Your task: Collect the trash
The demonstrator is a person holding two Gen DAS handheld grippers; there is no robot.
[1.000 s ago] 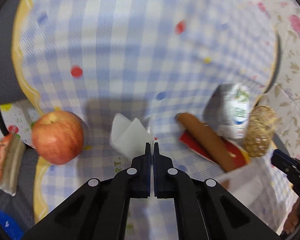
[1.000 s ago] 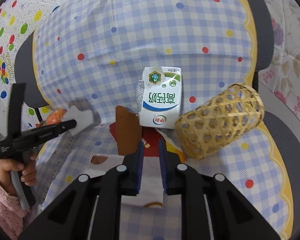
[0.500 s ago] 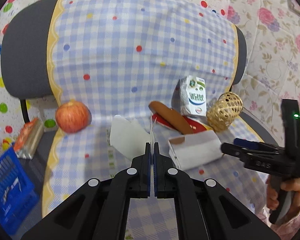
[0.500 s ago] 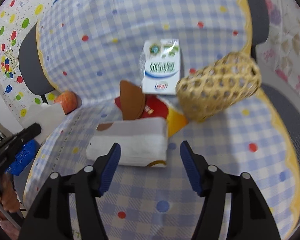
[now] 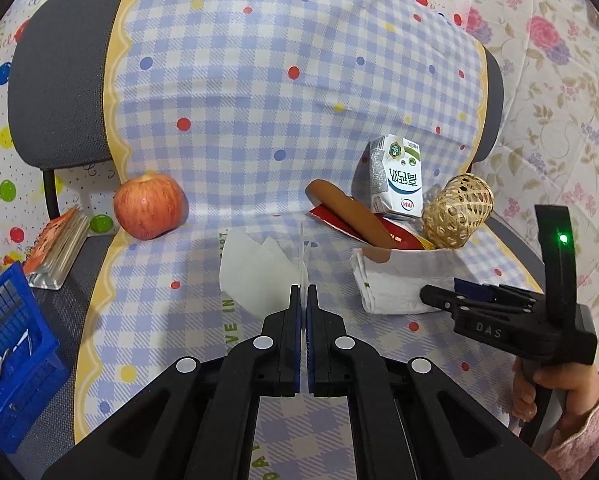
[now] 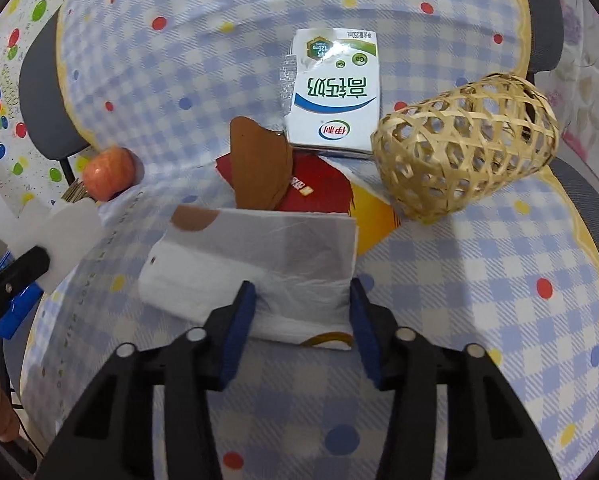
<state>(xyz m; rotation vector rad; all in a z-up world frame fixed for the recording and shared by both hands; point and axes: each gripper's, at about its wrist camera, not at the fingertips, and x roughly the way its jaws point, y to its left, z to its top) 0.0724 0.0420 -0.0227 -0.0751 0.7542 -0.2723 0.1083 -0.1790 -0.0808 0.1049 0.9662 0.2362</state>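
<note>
My left gripper [image 5: 303, 292] is shut on a thin white paper scrap [image 5: 255, 272] and holds it above the checked seat cloth; the scrap also shows at the left of the right wrist view [image 6: 65, 236]. My right gripper [image 6: 303, 300] is open, its jaws on either side of the near end of a white paper bag [image 6: 255, 272] lying on the seat. The bag also shows in the left wrist view [image 5: 399, 280]. A milk carton [image 6: 335, 92], a red and yellow wrapper [image 6: 323, 196] and a brown sausage-like piece [image 6: 259, 164] lie behind the bag.
A woven bamboo basket [image 6: 467, 148] lies on its side to the right of the carton. A red apple [image 5: 149, 206] sits at the seat's left. A blue plastic crate [image 5: 11, 356] and a small booklet [image 5: 57, 248] are off the chair's left side.
My left gripper has pulled back and up with the scrap. My right gripper has opened and come down around the bag's near end.
</note>
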